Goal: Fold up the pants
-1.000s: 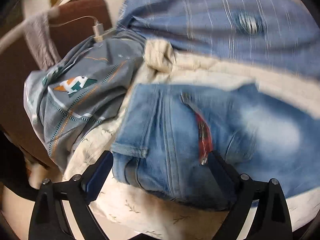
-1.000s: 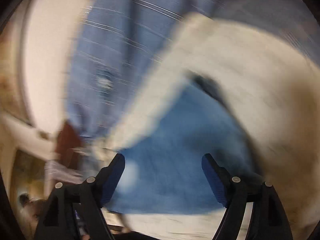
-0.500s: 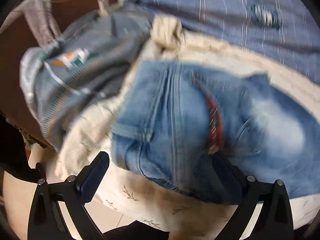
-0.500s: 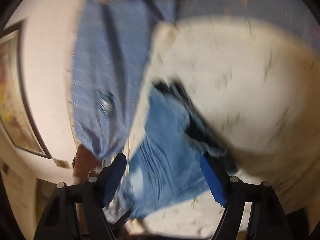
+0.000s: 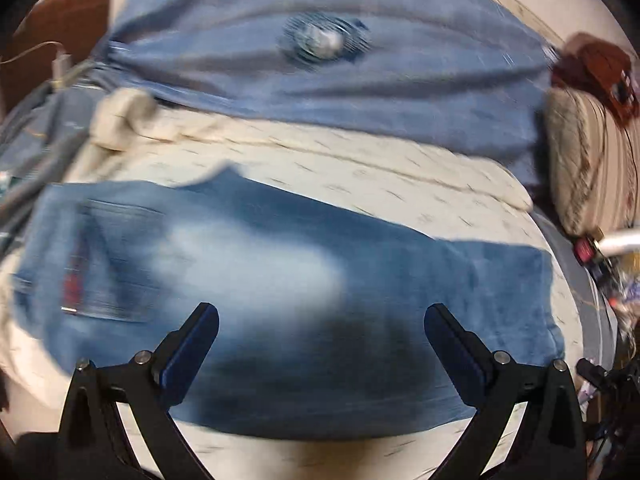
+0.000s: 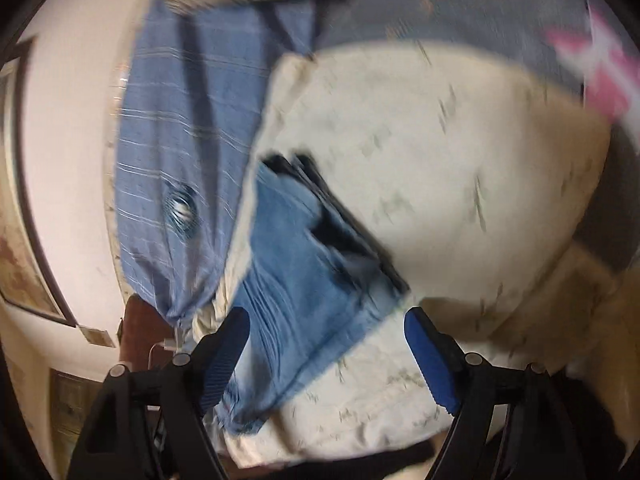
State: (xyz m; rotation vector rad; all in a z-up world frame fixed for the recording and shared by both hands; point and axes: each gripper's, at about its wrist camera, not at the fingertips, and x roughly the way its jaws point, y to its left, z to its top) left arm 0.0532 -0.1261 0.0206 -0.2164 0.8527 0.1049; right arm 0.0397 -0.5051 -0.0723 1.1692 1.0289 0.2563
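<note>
Light blue jeans [image 5: 256, 268] lie flat across a cream leaf-print sheet [image 5: 360, 176]. Their waist and back pocket with a red tag [image 5: 72, 284] are at the left, the leg hems [image 5: 532, 280] at the right. My left gripper [image 5: 320, 314] hovers open over the thigh part, with nothing pinched between its blue pads. In the right wrist view the jeans [image 6: 292, 272] run away from me, dark folded edges on their right side. My right gripper [image 6: 326, 318] is open just above the near end of the denim, its pads apart from the cloth.
A blue striped cloth [image 5: 320, 80] with a round frayed patch covers the far side of the bed. A grey printed pillow [image 5: 24, 152], a charger cable [image 5: 60, 64] and a brown headboard [image 5: 60, 20] are at the left. A striped cushion [image 5: 584, 160] lies at the right. A pink-white item [image 6: 600, 72] lies at the far right.
The left gripper has swung right from the waistband to over the legs, and its jaws stand slightly wider. The right gripper has rolled and drawn back, bringing the jeans' end between its fingers.
</note>
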